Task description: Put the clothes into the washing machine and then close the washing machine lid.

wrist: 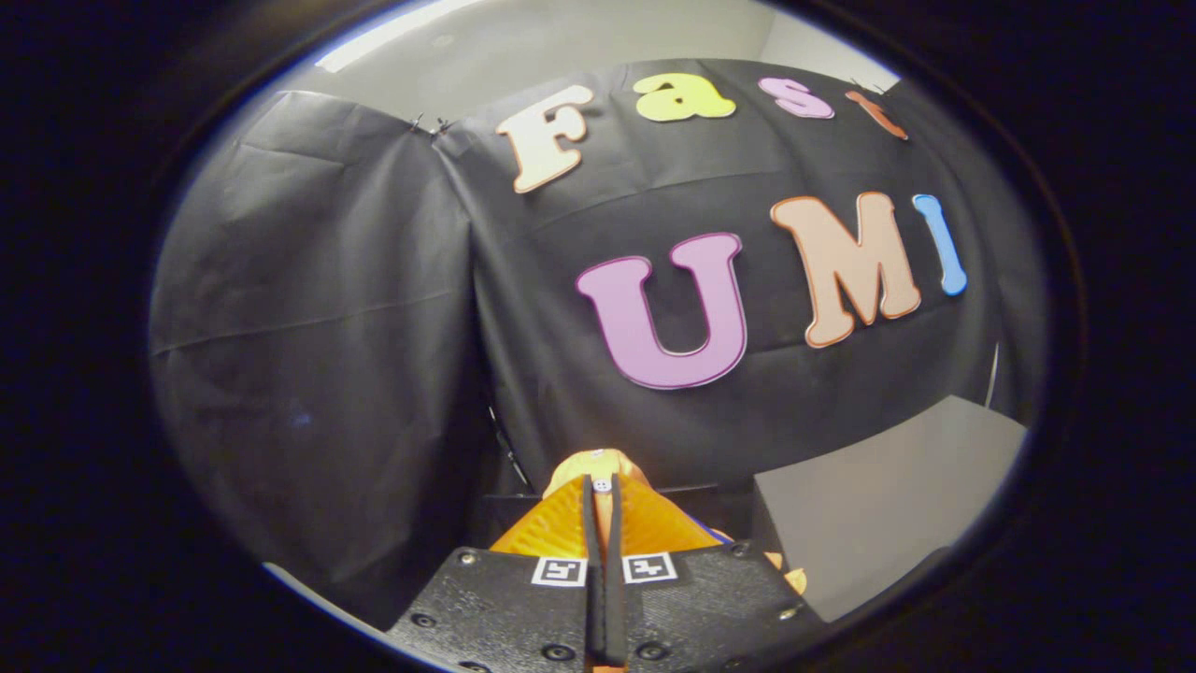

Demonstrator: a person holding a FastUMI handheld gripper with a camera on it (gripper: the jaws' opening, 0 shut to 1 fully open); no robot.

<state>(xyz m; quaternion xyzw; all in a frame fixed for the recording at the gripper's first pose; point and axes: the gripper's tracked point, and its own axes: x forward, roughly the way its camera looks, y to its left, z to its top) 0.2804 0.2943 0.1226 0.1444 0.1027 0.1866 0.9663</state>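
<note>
My claw (603,486) is pressed nearly closed, its two fingers (561,528) side by side with only a thin dark slit between them. Pinched in that slit is a piece of clothing (598,465): yellow-orange cloth with a small pale button on it bulges up just past my fingertips. A scrap of the same cloth, with a hint of blue, peeks out beside my right finger, low down. Both fingers bear on the cloth, so I have a firm hold of it. I am holding it up in the air, facing the black cloth wall (355,308) of the booth, which hangs well beyond my fingers. Off to the right of my fingers and a little ahead sits a grey box (888,505) with a flat top; I cannot tell whether it is the washing machine.
</note>
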